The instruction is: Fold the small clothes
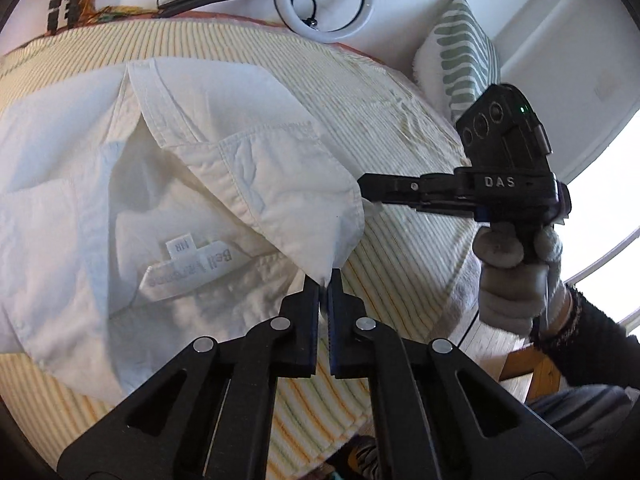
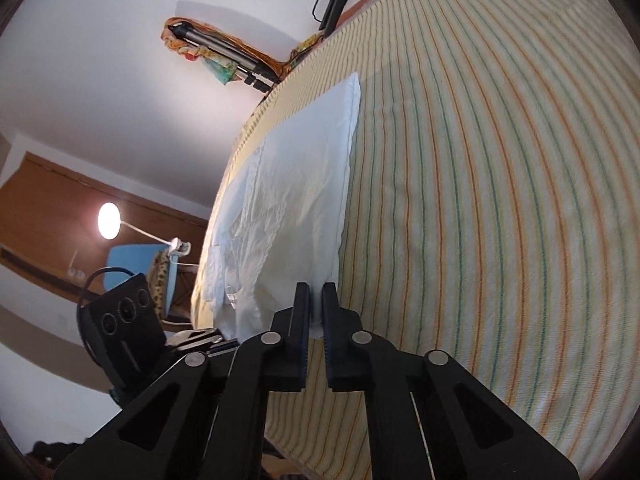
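Slippage is the main risk at this stage: the left hand-held gripper (image 1: 325,280) is closed on only the very tip of a lifted flap of the white shirt (image 1: 132,184), and the right hand-held gripper (image 2: 316,300) pinches a similarly thin edge of the same garment. The shirt lies spread on the striped bedcover (image 2: 500,200), with its neck label (image 1: 188,264) facing up in the left wrist view and one flap raised between your two grips. If you pull the two grips apart unevenly, the cloth is likely to slide out of whichever jaws hold less fabric, and the fold line will come out skewed. If you carry the flap over too fast, the loose body of the shirt may drag across the bedcover and bunch up, as nothing weighs it down. Keep both grips level, as the right hand-held gripper (image 1: 372,196) approaches from the side near the pillow (image 1: 460,52) and the edge of the bed. Several details cannot be confirmed. The amount of fabric inside each pair of jaws is hidden by the fingers themselves. The label text is only partly legible. The far sleeve and hem are cut off or flattened by lens distortion, so you cannot tell whether any earlier fold lies square. The underside of the raised flap is not shown.
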Tool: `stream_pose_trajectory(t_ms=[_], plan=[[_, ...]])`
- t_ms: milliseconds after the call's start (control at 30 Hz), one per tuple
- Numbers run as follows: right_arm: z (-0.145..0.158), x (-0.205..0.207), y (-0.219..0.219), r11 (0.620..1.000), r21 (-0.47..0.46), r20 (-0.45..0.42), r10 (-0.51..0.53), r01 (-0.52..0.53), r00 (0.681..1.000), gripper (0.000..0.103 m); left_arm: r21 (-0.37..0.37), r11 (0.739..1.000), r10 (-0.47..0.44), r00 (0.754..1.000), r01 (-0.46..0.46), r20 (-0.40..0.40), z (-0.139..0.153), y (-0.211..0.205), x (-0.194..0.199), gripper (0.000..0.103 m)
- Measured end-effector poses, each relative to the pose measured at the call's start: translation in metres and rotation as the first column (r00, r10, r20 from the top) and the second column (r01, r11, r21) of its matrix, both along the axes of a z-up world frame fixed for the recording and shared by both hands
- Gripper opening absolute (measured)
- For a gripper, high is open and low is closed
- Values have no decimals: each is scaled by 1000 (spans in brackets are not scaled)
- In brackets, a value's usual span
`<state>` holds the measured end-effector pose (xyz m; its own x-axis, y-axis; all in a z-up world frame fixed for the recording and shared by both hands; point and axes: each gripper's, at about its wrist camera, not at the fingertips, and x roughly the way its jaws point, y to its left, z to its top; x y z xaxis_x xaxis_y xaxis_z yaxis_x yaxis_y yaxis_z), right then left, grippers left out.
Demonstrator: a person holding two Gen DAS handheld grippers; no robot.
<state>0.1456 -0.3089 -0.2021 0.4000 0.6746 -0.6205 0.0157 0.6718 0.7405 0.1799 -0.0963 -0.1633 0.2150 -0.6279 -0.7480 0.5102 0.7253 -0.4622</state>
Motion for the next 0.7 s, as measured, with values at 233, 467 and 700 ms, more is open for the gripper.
stream_pose_trajectory(t_ms=[233, 467, 700], plan=[[5, -5, 11, 979, -204, 17, 21, -18, 1000, 1, 18, 1000, 7, 1000, -7, -12, -13, 3, -3, 1], [30, -13, 15, 928, -373, 92, 61, -22, 994, 2, 39, 999, -15, 1000, 14, 22, 0, 7, -19, 15], [60, -6, 34, 903, -424, 178, 152, -64, 972, 3, 37, 996, 74, 992, -78, 107, 44, 76, -26, 16]])
